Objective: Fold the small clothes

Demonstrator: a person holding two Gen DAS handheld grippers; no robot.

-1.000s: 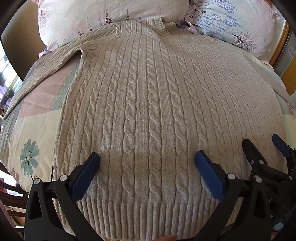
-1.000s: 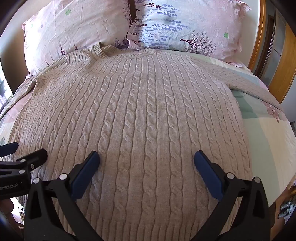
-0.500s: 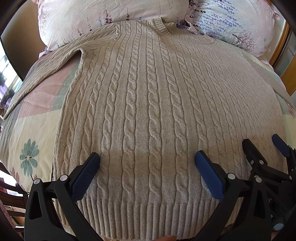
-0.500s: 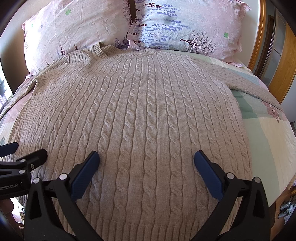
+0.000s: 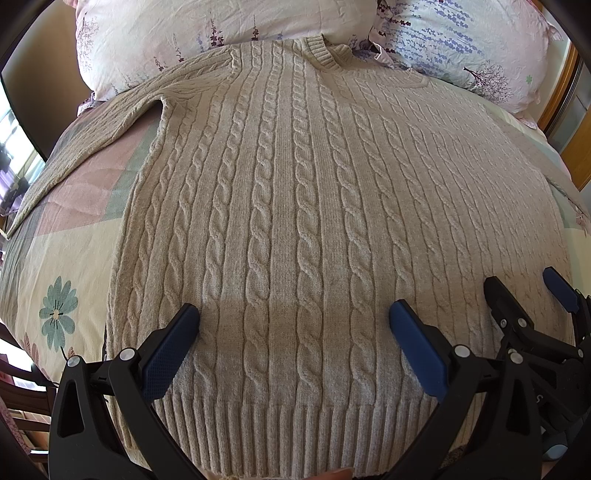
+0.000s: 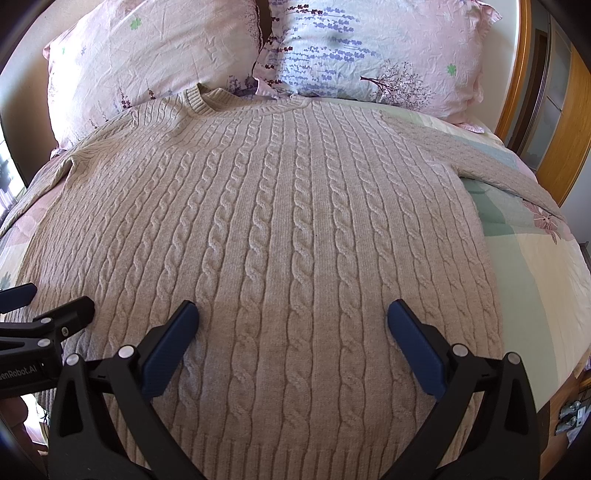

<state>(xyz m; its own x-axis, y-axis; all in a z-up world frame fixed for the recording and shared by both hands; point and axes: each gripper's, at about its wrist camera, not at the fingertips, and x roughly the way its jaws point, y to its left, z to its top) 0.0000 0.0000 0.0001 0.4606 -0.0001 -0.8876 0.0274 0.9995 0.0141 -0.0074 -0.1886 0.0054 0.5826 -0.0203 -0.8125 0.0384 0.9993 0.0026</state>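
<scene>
From your left wrist camera, the beige cable-knit sweater (image 5: 295,206) lies flat and face-up on the bed with the pastel patchwork floral quilt (image 5: 55,280), its ribbed collar at 12 o'clock against the pale pink lavender-print pillow (image 5: 184,33) and its ribbed hem at 6 o'clock. One sleeve runs out toward 9 o'clock over the quilt. Your left gripper (image 5: 293,326) hovers above the lower body of the sweater with its blue-padded fingers (image 5: 168,356) spread wide, holding nothing. Your right gripper (image 5: 524,295) shows at 4 o'clock, also over the knit, its fingers parted.

From your right wrist camera, the same sweater (image 6: 280,221) fills the middle, collar at 11 o'clock touching the pink pillow (image 6: 147,55), with a second pillow printed with purple sprigs and a tree (image 6: 369,55) at 1 o'clock. The other sleeve stretches toward 3 o'clock across the quilt (image 6: 535,288), near the wooden bed frame (image 6: 517,92). Your right gripper (image 6: 291,321) is released, fingers wide apart above the sweater's lower half. Your left gripper (image 6: 48,306) enters at 8 o'clock.
</scene>
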